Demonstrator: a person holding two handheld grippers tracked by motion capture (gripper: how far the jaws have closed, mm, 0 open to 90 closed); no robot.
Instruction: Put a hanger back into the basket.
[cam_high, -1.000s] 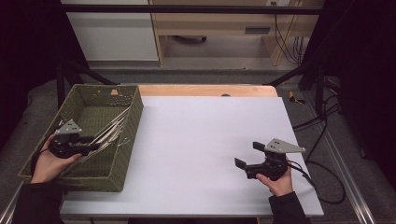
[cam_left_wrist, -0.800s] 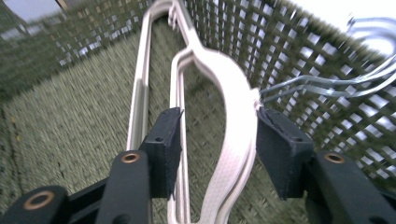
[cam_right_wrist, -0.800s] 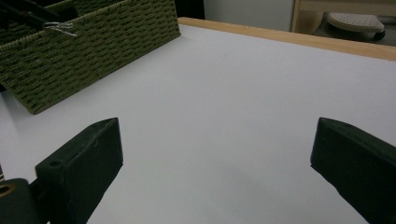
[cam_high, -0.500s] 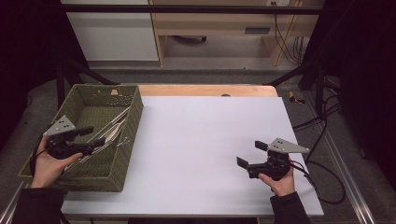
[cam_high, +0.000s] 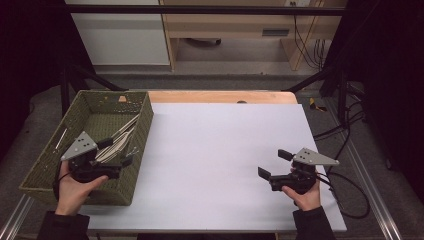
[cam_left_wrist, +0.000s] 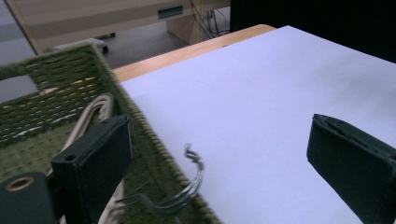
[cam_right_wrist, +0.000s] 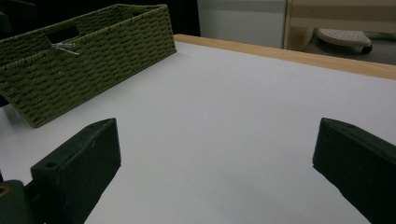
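Observation:
A green woven basket (cam_high: 50, 165) stands at the table's left and holds several cream hangers (cam_high: 120, 136) with metal hooks. My left gripper (cam_high: 117, 152) hovers over the basket's right wall. Its jaws have just been opening and now stand wide, pressing on nothing. In the left gripper view one hanger's metal hook (cam_left_wrist: 194, 182) curls over the basket rim (cam_left_wrist: 140, 135) below the gap of that gripper (cam_left_wrist: 219, 140), with a cream hanger (cam_left_wrist: 93, 109) inside. My right gripper (cam_high: 274, 164) is open above the white tabletop (cam_high: 220, 150) at the near right, nothing between its jaws (cam_right_wrist: 219, 140).
The right gripper view looks across the white top to the basket (cam_right_wrist: 93, 60), where a metal hook (cam_right_wrist: 65, 45) pokes through a handle slot. A wooden strip (cam_high: 220, 96) edges the table's far side. Cables (cam_high: 350, 190) trail off the right edge.
The left gripper has moved right and a little up, from inside the basket to over its right wall, and its jaws have opened. The hangers stay in the basket. The right gripper has held still.

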